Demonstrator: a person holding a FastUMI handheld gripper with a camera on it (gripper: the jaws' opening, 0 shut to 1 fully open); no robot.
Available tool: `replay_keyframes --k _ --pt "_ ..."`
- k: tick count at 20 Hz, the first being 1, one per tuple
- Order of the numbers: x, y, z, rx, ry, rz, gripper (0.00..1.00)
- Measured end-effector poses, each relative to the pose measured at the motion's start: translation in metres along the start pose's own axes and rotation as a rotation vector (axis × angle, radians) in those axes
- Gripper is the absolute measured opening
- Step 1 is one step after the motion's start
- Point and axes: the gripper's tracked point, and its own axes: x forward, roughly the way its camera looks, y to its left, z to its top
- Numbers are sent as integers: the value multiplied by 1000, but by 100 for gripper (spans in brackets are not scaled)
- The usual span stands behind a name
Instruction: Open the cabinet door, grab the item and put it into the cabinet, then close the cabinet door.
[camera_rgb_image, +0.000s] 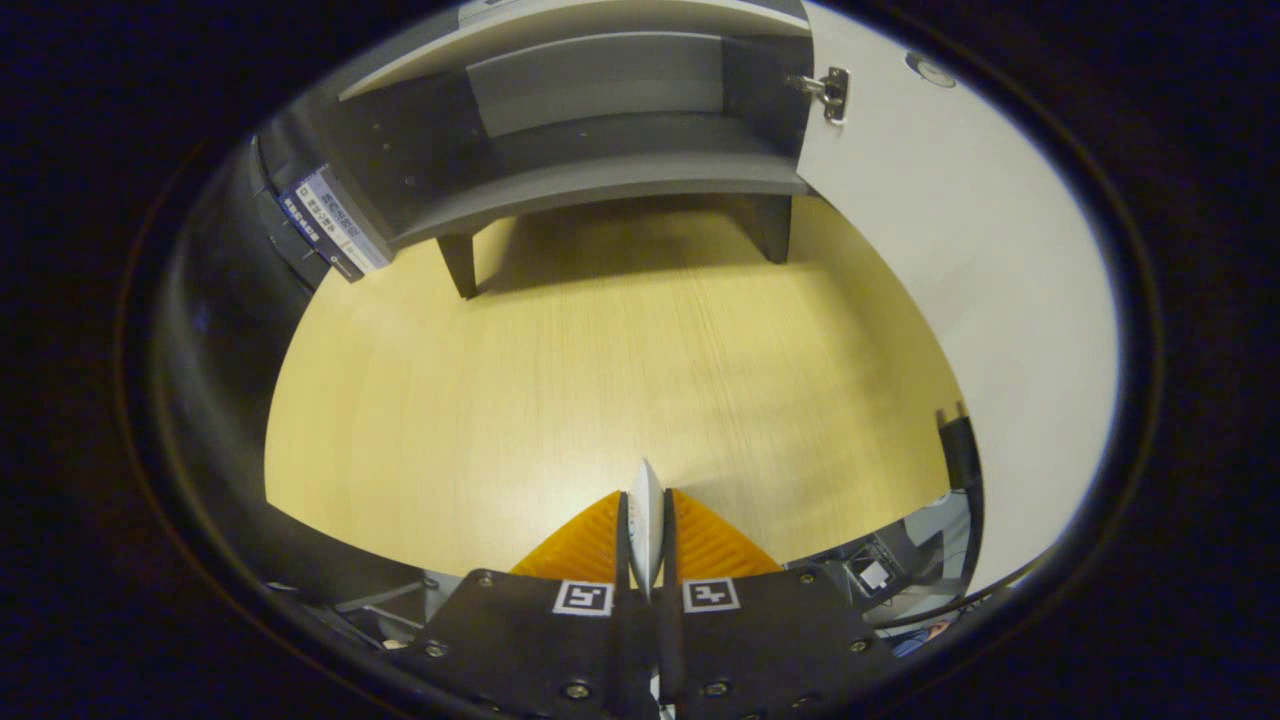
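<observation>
Gripper view: thin pale item (646, 520) pinched between tongs (646, 515)

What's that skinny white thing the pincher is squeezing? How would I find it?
Start at the grey cabinet, whose white door stands open, then come back across the wooden table to the gripper. The thin white item sits pinched between its two fingers, edge-on, its pointed tip poking out ahead.
</observation>
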Motion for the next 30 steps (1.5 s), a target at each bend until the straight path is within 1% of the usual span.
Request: replay_keyframes --k 3,6,8,10,12,14,17,20,23,27,30 --pt "-34 8 44 -29 -78 22 11" --pt "-73 27 95 -7 -160 93 11" --pt "-100 31 131 -8 -225 108 11" --pt "-127 42 168 -2 -286 147 11" --pt "-149 48 204 -14 -339 154 11" --pt "-168 51 236 -33 -383 141 11" --pt "-194 61 282 0 -415 168 11" --pt "-196 60 311 53 -437 168 11" --pt "-190 51 337 108 -429 145 11" --pt "-179 37 366 131 -411 97 11" --pt "-168 25 377 134 -371 59 11"
